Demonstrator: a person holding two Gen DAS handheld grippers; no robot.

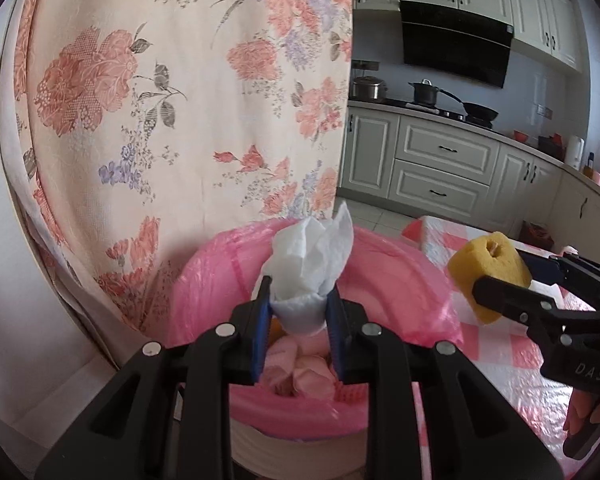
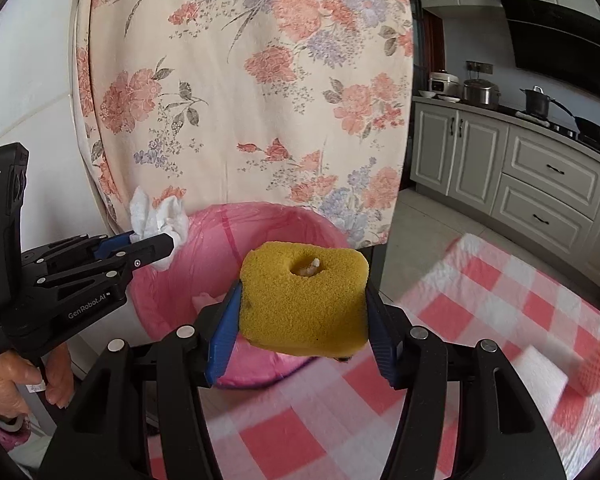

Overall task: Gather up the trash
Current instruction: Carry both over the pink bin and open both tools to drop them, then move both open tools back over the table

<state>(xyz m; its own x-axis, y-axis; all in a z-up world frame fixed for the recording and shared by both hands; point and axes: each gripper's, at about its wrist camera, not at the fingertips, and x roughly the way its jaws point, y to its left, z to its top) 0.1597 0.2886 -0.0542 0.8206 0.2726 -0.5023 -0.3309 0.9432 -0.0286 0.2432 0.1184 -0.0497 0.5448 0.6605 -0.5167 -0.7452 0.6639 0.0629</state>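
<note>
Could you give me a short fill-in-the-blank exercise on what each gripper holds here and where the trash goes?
1. The left gripper is shut on a crumpled white ____.
2. The right gripper clamps a ____-coloured sponge.
3. The bin ahead of both grippers is lined with a ____ bag.
4. The checked cloth is white and ____.

Missing words: tissue; yellow; pink; pink

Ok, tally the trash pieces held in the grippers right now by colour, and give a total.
White: 1, the crumpled tissue shut in the left gripper.
Yellow: 1, the sponge clamped in the right gripper.
Total: 2, both near the pink-lined bin.
</note>
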